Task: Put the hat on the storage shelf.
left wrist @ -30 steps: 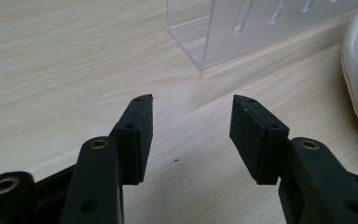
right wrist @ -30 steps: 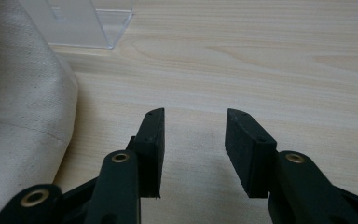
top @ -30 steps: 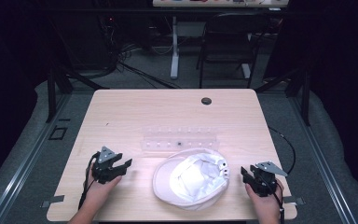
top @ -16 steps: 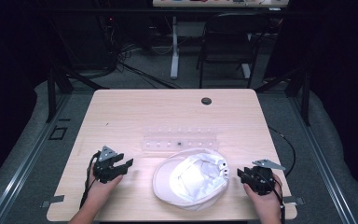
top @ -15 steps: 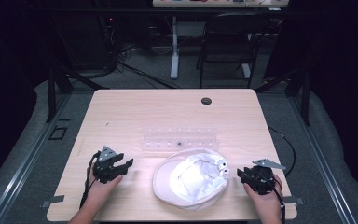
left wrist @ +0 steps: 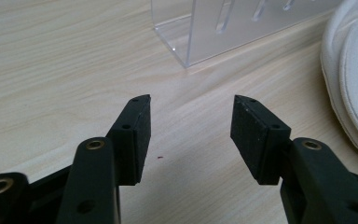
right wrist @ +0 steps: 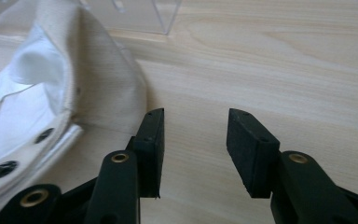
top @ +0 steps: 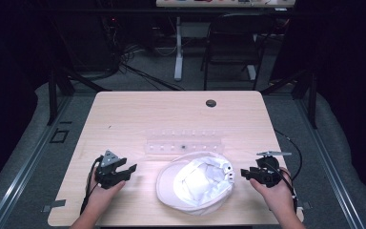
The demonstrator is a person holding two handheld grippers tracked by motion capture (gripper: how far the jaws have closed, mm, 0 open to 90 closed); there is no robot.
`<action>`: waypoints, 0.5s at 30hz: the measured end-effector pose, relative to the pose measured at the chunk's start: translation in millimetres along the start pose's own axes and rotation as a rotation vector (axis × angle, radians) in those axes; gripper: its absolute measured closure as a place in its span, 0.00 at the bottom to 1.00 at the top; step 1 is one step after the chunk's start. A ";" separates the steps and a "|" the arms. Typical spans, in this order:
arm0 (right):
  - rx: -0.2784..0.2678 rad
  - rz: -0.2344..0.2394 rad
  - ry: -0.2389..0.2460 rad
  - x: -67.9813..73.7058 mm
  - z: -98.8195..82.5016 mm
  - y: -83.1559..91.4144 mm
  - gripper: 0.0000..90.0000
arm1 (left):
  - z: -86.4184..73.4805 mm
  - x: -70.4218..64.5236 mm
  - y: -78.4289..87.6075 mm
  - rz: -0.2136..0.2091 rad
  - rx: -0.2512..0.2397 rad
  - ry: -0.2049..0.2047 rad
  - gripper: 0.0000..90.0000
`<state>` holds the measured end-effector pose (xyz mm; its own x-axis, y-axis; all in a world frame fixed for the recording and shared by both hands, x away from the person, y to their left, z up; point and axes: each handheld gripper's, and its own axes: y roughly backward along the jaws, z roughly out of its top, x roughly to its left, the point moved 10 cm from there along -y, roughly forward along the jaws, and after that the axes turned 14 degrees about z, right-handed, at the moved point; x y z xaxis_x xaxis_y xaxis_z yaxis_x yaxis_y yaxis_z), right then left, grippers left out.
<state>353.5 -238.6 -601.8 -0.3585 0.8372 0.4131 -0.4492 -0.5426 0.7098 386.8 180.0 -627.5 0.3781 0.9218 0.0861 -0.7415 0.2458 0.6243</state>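
Note:
A white cap (top: 195, 183) lies upside down near the table's front edge, its snap strap toward the right. Its brim (left wrist: 349, 79) shows at the right of the left gripper view, and its cream side with black snaps (right wrist: 51, 107) at the left of the right gripper view. My left gripper (top: 124, 170) rests on the table left of the cap, open, nothing between its jaws (left wrist: 191, 116). My right gripper (top: 244, 173) sits just right of the cap, open and empty (right wrist: 195, 128), its left jaw close to the cap's edge.
A clear acrylic rack (top: 183, 141) lies on the table just behind the cap; its corner (left wrist: 191, 32) is ahead of the left gripper. A dark round cable hole (top: 211, 103) sits near the far edge. A chair (top: 233, 43) stands beyond the wooden table (top: 138, 114).
The right gripper has shifted slightly left, toward the cap's edge. The left gripper and the cap have stayed put.

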 end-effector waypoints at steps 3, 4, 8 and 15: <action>0.045 0.039 -0.023 6.2 2.1 1.6 0.64 | -2.0 0.9 -0.5 -0.002 0.014 0.002 0.55; 0.081 0.044 -0.032 8.5 2.6 2.5 0.66 | -3.0 0.4 -0.7 -0.006 0.018 0.008 0.55; 0.125 0.058 -0.053 13.8 6.8 6.1 0.67 | -3.3 -1.5 0.4 -0.010 0.018 0.009 0.56; 0.157 0.094 -0.106 25.2 16.2 13.7 0.68 | -3.0 -1.7 1.1 0.017 0.015 0.005 0.57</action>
<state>351.5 -223.8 -572.4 -0.3009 0.7905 0.5334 -0.2822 -0.6081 0.7420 383.7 179.6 -629.3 0.3624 0.9274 0.0928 -0.7397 0.2257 0.6340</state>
